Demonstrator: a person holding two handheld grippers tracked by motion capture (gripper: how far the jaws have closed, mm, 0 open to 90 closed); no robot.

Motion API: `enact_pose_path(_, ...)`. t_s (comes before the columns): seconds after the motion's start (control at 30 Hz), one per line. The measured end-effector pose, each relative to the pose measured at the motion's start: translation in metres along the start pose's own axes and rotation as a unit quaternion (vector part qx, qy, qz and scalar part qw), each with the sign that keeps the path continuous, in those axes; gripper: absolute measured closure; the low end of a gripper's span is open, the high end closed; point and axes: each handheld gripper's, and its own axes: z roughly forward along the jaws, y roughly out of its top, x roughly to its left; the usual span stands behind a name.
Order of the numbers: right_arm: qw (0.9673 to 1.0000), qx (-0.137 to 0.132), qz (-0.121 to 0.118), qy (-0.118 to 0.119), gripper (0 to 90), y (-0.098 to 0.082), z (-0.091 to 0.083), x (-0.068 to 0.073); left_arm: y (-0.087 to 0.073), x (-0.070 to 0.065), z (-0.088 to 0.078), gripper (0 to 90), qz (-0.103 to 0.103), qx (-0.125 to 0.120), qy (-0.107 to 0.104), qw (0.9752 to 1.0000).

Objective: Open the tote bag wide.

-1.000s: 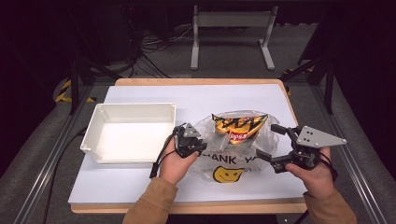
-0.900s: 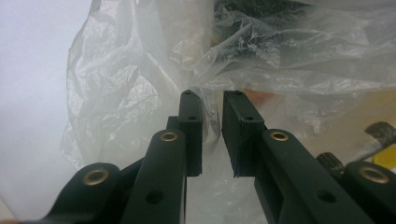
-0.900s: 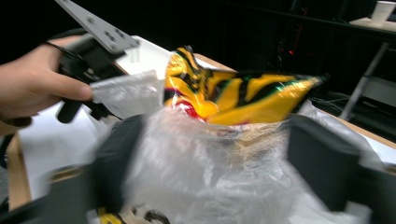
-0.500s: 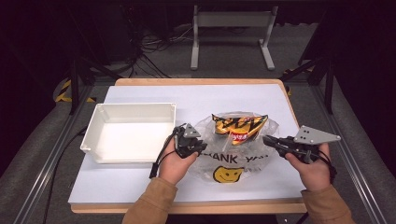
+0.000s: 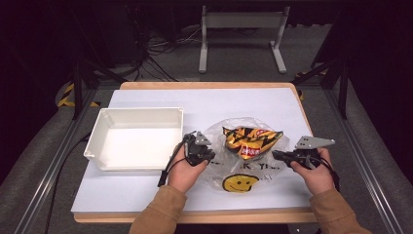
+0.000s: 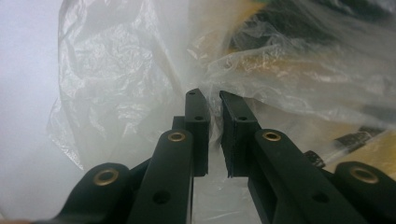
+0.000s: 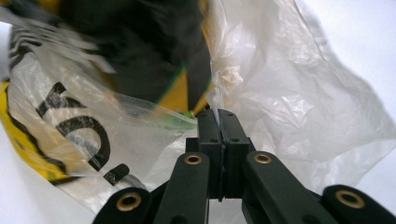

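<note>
I had the clear plastic bag (image 5: 243, 163) lying on the white counter (image 5: 146, 195), just right of the white tray (image 5: 134, 139), with the orange-and-black snack packet (image 5: 251, 141) sitting in its mouth. My left gripper (image 5: 207, 152) pinched the bag's left edge; in the left gripper view its fingers (image 6: 198, 126) stood narrow, a thin fold of film caught between them. My right gripper (image 5: 276, 155) had just been closing, and in the right gripper view its fingers (image 7: 209, 140) met almost flush on the bag's right edge, with only a sliver of film between them, as far as I could tell.

What worried me was the thinness of both holds. The film looked slick and crumpled, so I judged that any pull apart or lift might slide it out of one side, most likely the right. If one side let go, the mouth would sag and the packet could tip out onto the counter. Pulling too hard the other way might stretch or tear the film.
</note>
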Motion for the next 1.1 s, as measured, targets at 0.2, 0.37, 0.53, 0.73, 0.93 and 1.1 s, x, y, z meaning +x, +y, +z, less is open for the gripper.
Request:
enact_pose_path(0.2,0.9996,0.023,0.018,-0.006,86.4,-0.005,0.006,-0.005,-0.002,-0.001,0.005,81.9,0.000,0.010,0.012,0.9999)
enact_pose_path(0.37,0.9990,0.035,0.026,-0.006,82.4,-0.008,0.010,-0.007,-0.002,0.000,0.006,78.4,-0.005,0.013,0.016,0.9998)
enact_pose_path(0.53,0.9992,0.026,0.031,-0.004,76.7,-0.009,0.007,-0.010,-0.002,-0.001,-0.001,52.9,-0.011,-0.010,0.009,0.9998)
enact_pose_path(0.73,0.9994,0.012,0.032,-0.006,73.4,-0.007,0.002,-0.010,-0.003,-0.010,-0.030,27.0,0.012,-0.050,0.010,0.9986)
enact_pose_path(0.93,0.9995,0.005,0.030,-0.006,70.1,-0.004,-0.001,-0.008,-0.005,-0.020,-0.060,23.5,0.014,-0.080,-0.002,0.9967)
enact_pose_path(1.1,0.9996,-0.004,0.028,-0.006,68.0,-0.001,-0.005,-0.006,-0.005,-0.037,-0.071,23.8,0.036,-0.090,-0.023,0.9951)
